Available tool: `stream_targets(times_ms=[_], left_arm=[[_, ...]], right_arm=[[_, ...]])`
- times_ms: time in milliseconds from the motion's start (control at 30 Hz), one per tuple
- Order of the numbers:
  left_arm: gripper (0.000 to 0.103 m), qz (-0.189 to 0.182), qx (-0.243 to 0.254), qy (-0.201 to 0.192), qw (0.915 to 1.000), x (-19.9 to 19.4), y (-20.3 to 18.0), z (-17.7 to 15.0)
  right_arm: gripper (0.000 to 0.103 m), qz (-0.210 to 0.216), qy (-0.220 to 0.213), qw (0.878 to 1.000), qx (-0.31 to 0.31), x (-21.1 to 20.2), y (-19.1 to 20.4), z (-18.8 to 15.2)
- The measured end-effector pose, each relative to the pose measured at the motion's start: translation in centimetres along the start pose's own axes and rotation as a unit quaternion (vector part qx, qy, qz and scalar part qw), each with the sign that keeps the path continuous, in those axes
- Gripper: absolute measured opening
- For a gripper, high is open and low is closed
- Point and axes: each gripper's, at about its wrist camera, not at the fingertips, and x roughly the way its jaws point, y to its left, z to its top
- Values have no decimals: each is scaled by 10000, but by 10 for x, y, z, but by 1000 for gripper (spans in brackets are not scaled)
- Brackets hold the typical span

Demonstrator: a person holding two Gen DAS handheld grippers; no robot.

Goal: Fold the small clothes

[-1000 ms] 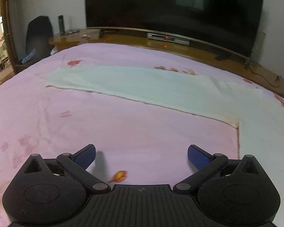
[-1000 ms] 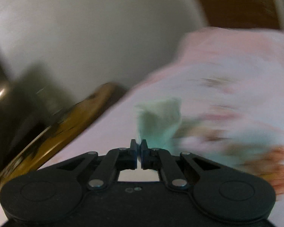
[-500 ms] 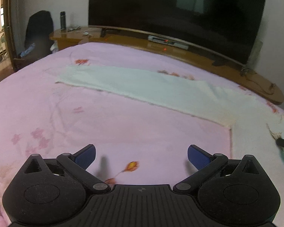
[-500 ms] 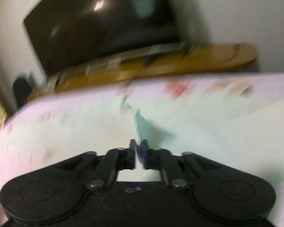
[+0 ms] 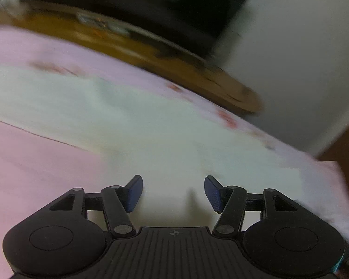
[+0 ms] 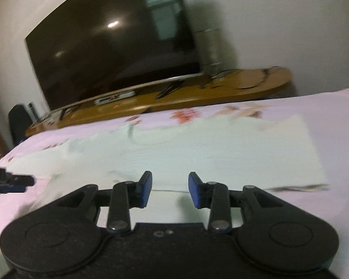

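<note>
Pale mint cloth, the small garment (image 6: 197, 148), lay spread flat on the pink floral bedsheet (image 6: 337, 125), directly ahead of and under both tools. The right tool (image 6: 170, 189) hung low over the garment's near part with its jaws opening; nothing sat between its blue pads (image 6: 145, 189), and the cloth showed bare in the gap. Ahead and to its right the garment ended in a straight side edge, with a darker frayed hem running along its near right corner; beyond that edge the sheet lay open. The far edge ran across just short of the printed flowers, with a strip of sheet between it and the wooden desk (image 6: 221, 93) that carried the dark television (image 6: 109, 46). Off to its left, the tip of the left tool (image 6: 16, 181) reached in over the sheet beside the garment's left part.

The left tool (image 5: 173, 191) was closing, its pads apart and gripping nothing, poised over pale cloth (image 5: 128, 125). To its left a long slanting edge of the garment met bare pink sheet (image 5: 35, 162), with free room there. Its view was blurred, so finer folds could not be made out.
</note>
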Motion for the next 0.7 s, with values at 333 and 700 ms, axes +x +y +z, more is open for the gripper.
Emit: stream_targets(times_ms=[333,700], left_arm=[[55,-402,-325,580,9970,83,-43,1],[4,-455,-13,314,9985,81,-46,13]], right_arm=[[35,-704,-110,9949,717,-29,-76,-13],[36,-783,-46,9913,1061,-32,-98,-21]])
